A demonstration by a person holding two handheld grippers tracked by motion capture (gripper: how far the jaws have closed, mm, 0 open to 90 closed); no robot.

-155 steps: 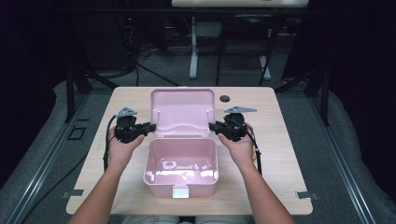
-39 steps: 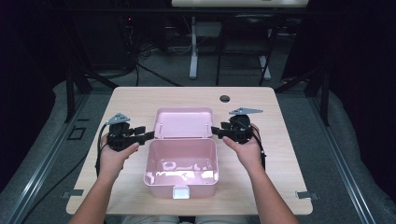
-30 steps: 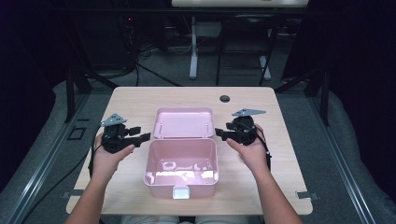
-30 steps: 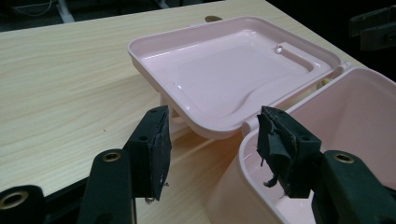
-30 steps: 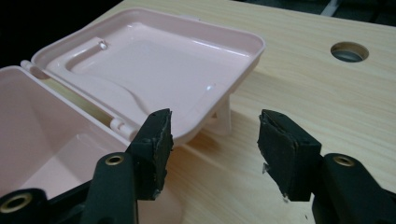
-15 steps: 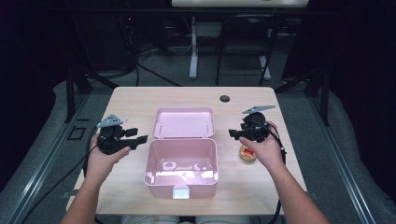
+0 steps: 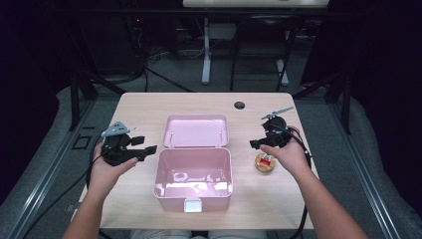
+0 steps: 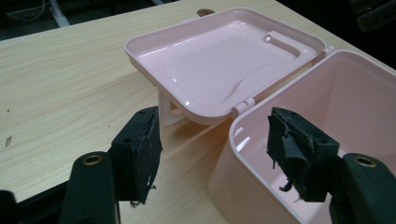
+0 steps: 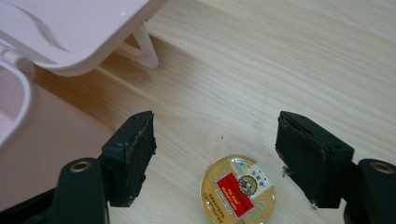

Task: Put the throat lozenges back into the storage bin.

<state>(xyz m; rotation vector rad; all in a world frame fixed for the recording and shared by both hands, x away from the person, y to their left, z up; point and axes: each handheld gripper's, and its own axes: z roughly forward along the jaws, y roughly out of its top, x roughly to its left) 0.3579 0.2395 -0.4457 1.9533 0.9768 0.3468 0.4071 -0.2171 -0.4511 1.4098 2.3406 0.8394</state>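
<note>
Bench (image 7: 149, 107) of pale wood is seen from above, with the things laid out across it. At the far left, the left hand-held gripper (image 7: 144, 145) is held just above the wood by the person's left hand (image 7: 107, 167), its jaws pointed toward the pink box (image 7: 193, 174). The jaws are spread wide and have just been opening; nothing is pinched between them. In the left gripper view, the worn black pads (image 8: 145, 151) are seen standing apart, one over bare wood and the other over the near wall of the box, with no contact made.

In the middle, the box is set open. Its lid (image 7: 196, 130) is folded back on the hinge, propped at a slight tilt on a small leg, the inner face turned up. The tub in front of it is empty, and a white latch (image 7: 192, 204) is seen on its front wall.

To the right of the box, apart from it, a small round tin (image 7: 264, 163) with a gold rim and red label is lying flat on the wood. The right hand-held gripper (image 7: 255, 144) is held just above and beyond it by the right hand (image 7: 286, 154). Its jaws are likewise spread and have just been opening; in the right gripper view the tin (image 9: 237, 189) is framed low between the pads, untouched by either.

A dark round hole (image 7: 239, 105) is set in the far edge of the bench.
</note>
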